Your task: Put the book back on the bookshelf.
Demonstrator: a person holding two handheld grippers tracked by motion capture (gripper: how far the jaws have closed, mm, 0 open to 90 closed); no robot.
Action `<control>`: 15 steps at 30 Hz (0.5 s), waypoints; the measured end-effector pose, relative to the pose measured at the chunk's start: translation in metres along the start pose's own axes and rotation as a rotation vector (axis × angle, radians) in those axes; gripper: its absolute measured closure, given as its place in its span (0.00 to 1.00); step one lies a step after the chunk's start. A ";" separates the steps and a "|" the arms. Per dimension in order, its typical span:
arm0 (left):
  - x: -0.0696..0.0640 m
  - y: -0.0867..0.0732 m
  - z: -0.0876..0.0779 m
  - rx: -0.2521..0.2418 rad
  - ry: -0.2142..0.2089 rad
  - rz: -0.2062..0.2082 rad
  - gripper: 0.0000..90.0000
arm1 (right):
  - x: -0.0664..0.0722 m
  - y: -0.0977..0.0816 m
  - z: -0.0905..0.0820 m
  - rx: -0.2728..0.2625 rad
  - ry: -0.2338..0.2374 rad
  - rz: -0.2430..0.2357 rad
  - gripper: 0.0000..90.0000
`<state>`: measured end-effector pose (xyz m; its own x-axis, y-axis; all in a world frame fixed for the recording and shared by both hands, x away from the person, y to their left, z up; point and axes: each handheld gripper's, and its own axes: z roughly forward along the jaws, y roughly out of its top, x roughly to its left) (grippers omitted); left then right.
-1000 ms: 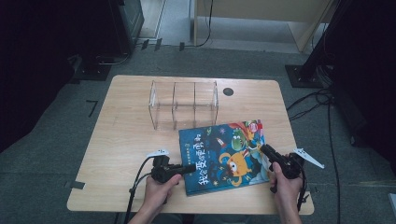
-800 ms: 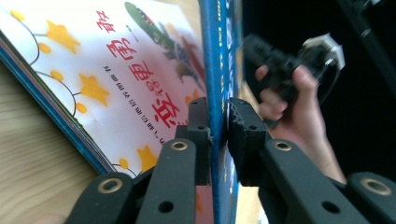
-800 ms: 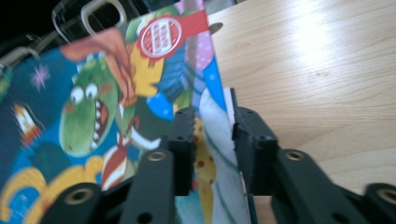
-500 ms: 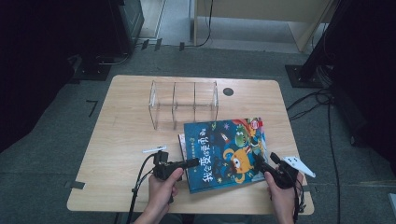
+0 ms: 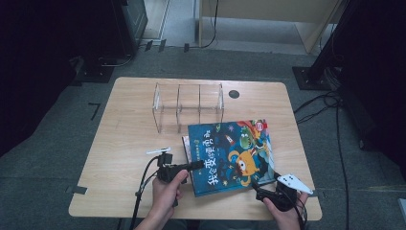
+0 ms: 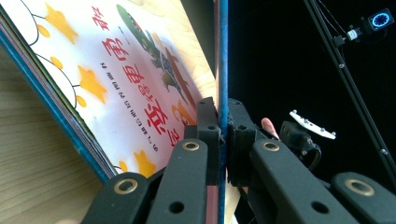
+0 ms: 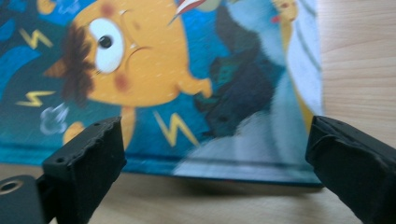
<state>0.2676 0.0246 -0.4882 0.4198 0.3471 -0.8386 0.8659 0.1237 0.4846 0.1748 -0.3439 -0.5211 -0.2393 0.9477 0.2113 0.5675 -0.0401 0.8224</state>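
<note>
Nearest to me, my left gripper [image 5: 194, 166] was clamped tight on the edge of the blue picture book [image 5: 230, 155]; in the left gripper view its two black jaws met on the thin blue cover, which stood up between them, with the pale inner page of stars and red characters lying open to one side. My right gripper [image 5: 257, 185] sat at the book's near right corner, close to the table's front edge; its jaws had just been opening and stood wide apart, with nothing pinched between them; in the right gripper view the orange creature on the cover and the book's lower edge lay beyond the two pads [image 7: 88, 161], not touched by them. The book lay on the wooden table [image 5: 124, 139], toward the right of its middle, on top of another book [image 5: 186, 147] whose edge peeked out at its left side. Beyond the book, just touching or nearly touching its far left corner, stood a clear acrylic rack [image 5: 189, 105] with three compartments. Farther still, a round black hole [image 5: 233, 94] marked the tabletop near the back edge; past that lay the grey floor [image 5: 249, 52] with cables.
</note>
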 end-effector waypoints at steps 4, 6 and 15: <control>-0.003 0.001 0.000 0.001 -0.004 -0.008 0.98 | 0.009 -0.006 0.002 0.036 0.012 -0.044 0.00; -0.004 0.002 0.001 0.000 -0.005 -0.015 0.98 | 0.016 -0.007 0.002 0.037 -0.007 -0.090 0.00; -0.002 0.004 0.001 0.004 -0.005 -0.051 0.98 | 0.042 -0.011 0.004 0.029 0.018 -0.167 0.00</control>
<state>0.2704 0.0236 -0.4852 0.3764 0.3357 -0.8635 0.8874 0.1370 0.4401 0.1618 -0.3026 -0.5230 -0.3464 0.9344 0.0827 0.5407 0.1268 0.8316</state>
